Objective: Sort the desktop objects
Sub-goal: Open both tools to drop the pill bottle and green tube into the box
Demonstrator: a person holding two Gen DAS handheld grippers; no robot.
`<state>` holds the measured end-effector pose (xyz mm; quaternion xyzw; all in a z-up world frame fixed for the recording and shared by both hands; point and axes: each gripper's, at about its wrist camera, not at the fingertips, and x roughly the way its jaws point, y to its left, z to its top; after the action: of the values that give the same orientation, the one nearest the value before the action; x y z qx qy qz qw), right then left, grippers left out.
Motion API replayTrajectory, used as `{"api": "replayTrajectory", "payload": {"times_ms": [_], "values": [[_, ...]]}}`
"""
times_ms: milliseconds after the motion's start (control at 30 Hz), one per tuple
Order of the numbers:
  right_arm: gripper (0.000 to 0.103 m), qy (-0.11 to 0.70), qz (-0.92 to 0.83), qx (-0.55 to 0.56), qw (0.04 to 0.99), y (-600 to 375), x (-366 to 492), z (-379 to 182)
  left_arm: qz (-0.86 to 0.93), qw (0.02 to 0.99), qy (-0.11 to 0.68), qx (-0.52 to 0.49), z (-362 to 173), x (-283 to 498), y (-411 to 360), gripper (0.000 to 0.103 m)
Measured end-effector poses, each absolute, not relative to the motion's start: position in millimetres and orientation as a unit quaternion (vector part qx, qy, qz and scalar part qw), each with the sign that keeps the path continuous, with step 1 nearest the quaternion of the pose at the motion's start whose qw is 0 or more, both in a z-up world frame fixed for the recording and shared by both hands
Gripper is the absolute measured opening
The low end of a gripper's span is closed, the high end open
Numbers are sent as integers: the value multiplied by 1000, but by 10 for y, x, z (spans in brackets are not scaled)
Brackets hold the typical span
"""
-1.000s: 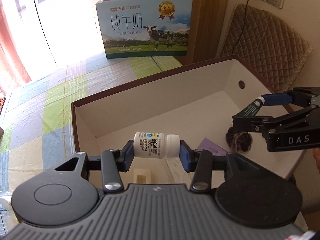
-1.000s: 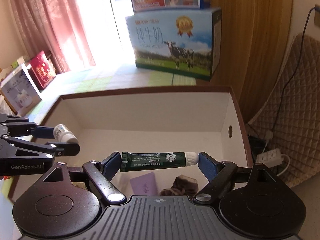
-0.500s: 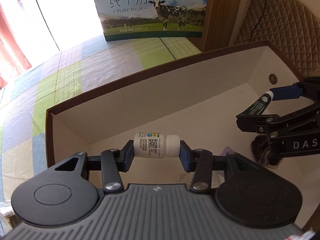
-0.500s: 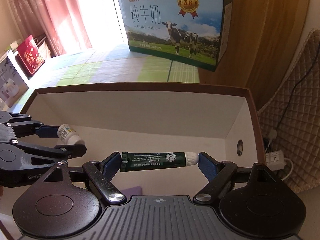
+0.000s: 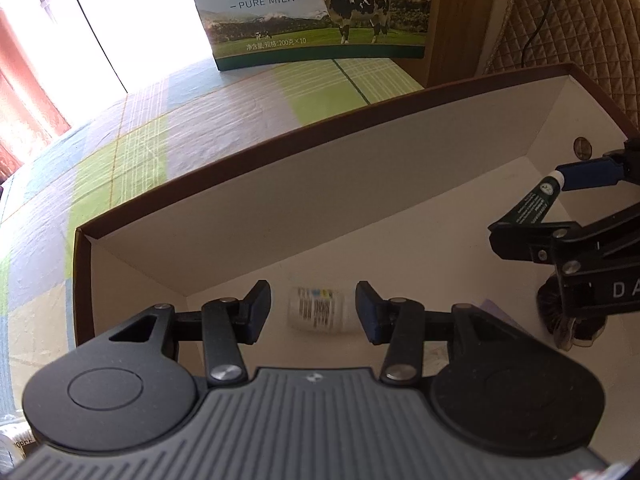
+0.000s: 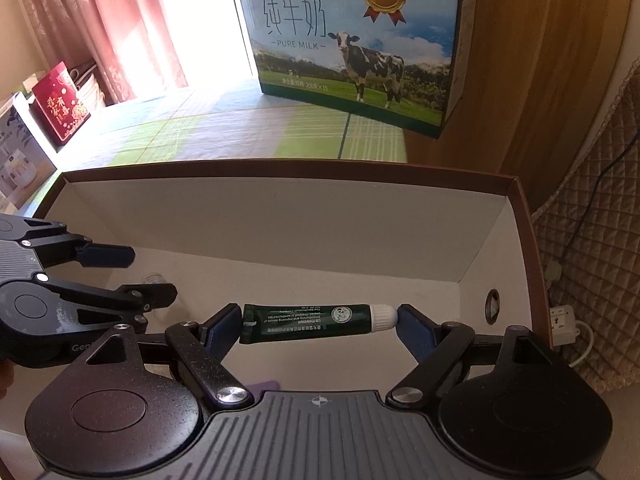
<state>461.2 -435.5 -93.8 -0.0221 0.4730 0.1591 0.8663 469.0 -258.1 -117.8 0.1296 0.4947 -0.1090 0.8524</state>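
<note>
A small white pill bottle [image 5: 316, 311] shows blurred below and between the fingers of my left gripper [image 5: 313, 308], with a gap on each side; the pads do not touch it. That gripper stands open over the left part of the brown, white-lined box [image 5: 280, 140]. My right gripper [image 6: 320, 320] is shut on a dark green tube with a white cap [image 6: 312, 318], gripped end to end and held level above the box floor. In the left wrist view the tube [image 5: 534, 204] hangs at the right. The left gripper [image 6: 136, 276] shows at the left of the right wrist view.
A dark round fluffy thing [image 5: 568, 320] and a purple card [image 6: 260, 386] lie on the box floor. A milk carton [image 6: 352, 40] stands behind the box on a checked tablecloth [image 6: 240, 120]. A quilted cushion [image 5: 580, 20] is at the right, a red gift box [image 6: 60, 108] at the left.
The white bottle has come out of the left jaws and dropped toward the box floor. Both grippers have moved forward and lower into the box; the right still holds the tube.
</note>
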Motion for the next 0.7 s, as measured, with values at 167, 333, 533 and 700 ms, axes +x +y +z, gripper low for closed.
{"api": "replayTrajectory", "payload": {"times_ms": [167,333,533,700], "values": [[81,476,159,-23,864,-4347,4623,-957,-110,853,493,130,-1158,4690,-2582,53],[81,478,160,-22,864,-4328,4625,-971,-106,855,491,131,-1130,4687,-2571,56],[82,465,164,-17,870,-4314,4623,-955,-103,857,487,131,-1066,4667,-2536,60],[90,447,172,2,878,-4347,4588,-883,-102,860,483,128,-1028,4627,-2504,63]]}}
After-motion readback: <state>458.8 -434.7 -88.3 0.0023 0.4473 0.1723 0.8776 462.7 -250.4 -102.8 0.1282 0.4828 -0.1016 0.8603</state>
